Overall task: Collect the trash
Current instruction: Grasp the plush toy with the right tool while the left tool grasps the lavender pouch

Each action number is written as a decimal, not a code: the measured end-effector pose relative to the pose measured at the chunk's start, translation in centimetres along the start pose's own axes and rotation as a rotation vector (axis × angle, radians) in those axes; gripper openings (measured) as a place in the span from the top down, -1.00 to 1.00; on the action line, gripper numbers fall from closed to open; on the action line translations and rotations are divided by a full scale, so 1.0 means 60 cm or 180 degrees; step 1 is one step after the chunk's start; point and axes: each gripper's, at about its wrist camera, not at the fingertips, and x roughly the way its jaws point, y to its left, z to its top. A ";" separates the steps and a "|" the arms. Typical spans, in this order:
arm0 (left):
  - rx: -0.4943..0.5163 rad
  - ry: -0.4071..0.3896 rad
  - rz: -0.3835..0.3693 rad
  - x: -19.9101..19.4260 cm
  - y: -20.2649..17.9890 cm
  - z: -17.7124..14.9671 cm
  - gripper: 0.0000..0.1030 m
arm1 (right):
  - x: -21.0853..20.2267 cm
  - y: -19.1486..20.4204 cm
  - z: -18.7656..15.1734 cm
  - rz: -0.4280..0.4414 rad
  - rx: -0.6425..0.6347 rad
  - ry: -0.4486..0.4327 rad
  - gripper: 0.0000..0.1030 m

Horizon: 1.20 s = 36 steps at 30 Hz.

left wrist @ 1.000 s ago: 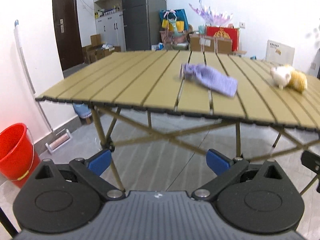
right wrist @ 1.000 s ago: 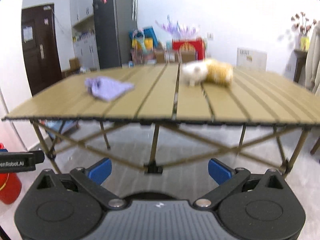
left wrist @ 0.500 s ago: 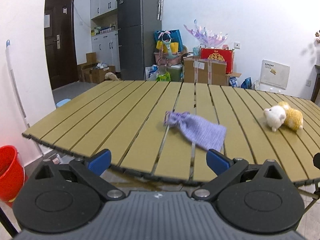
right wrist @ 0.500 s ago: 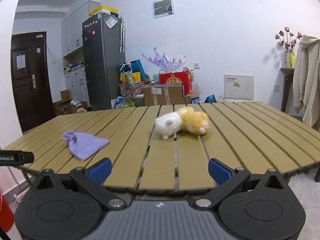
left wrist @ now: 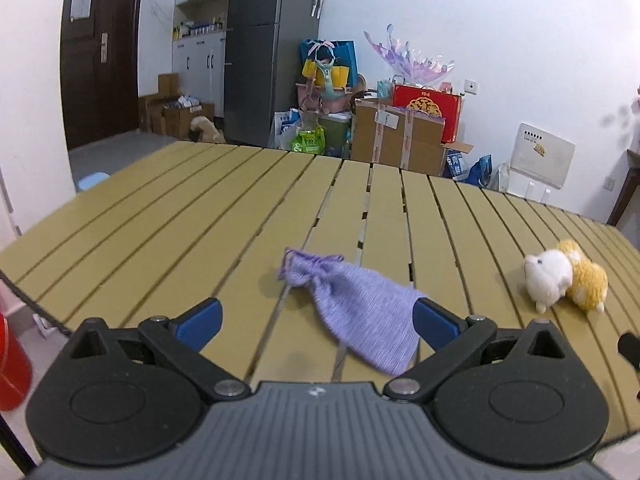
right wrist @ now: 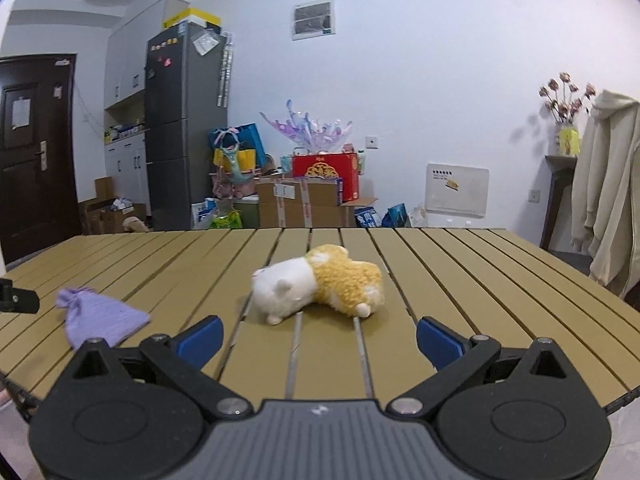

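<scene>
Lilac knitted drawstring pouch (left wrist: 356,304) laid flat on the slatted table (left wrist: 168,216), gathered mouth turned away, white-and-yellow plush toy (left wrist: 564,280) laid on its side well to the pouch's right, both untouched

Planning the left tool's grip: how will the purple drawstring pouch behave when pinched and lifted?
The purple pouch lies flat and creased on the slatted table, so it is probably limp and will droop from the pinch. It looks nearly empty, likely light. Its ribbed fabric should not slip, and a push would probably bunch it.
</scene>
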 end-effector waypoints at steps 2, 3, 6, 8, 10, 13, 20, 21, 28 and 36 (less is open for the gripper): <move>-0.0022 0.0005 -0.0008 0.013 -0.005 0.009 -1.00 | 0.017 -0.008 0.004 -0.0024 0.0033 0.0012 -1.00; -0.0033 0.0005 0.0000 0.021 -0.007 0.014 -1.00 | 0.022 -0.011 0.003 -0.0044 0.0032 0.0013 -1.00; -0.0042 0.0030 0.0059 0.053 -0.014 0.029 -1.00 | 0.041 -0.017 0.010 -0.0103 0.0006 0.0014 -1.00; -0.0040 0.0057 0.0111 0.074 -0.015 0.040 -1.00 | 0.048 -0.025 0.017 -0.0126 -0.0008 0.0003 -1.00; -0.0094 0.0125 0.0110 0.099 -0.011 0.051 -1.00 | 0.061 -0.029 0.028 -0.0141 -0.0058 -0.0012 -1.00; -0.0214 0.0374 0.0131 0.142 -0.007 0.062 -1.00 | 0.089 -0.027 0.046 -0.0201 -0.0217 0.0000 -1.00; -0.0232 0.0693 0.0321 0.206 -0.010 0.053 -1.00 | 0.179 -0.016 0.073 -0.0231 -0.0703 0.0349 -1.00; -0.0226 0.0712 0.0332 0.211 -0.011 0.049 -1.00 | 0.191 -0.016 0.073 -0.0239 -0.0762 0.0407 -1.00; -0.0035 0.0547 0.0379 0.215 -0.036 0.045 -0.39 | 0.254 -0.004 0.080 -0.0110 -0.0974 0.0685 -1.00; -0.0035 0.0406 0.0249 0.206 -0.031 0.043 0.20 | 0.287 0.016 0.083 -0.0003 -0.0968 0.0799 -1.00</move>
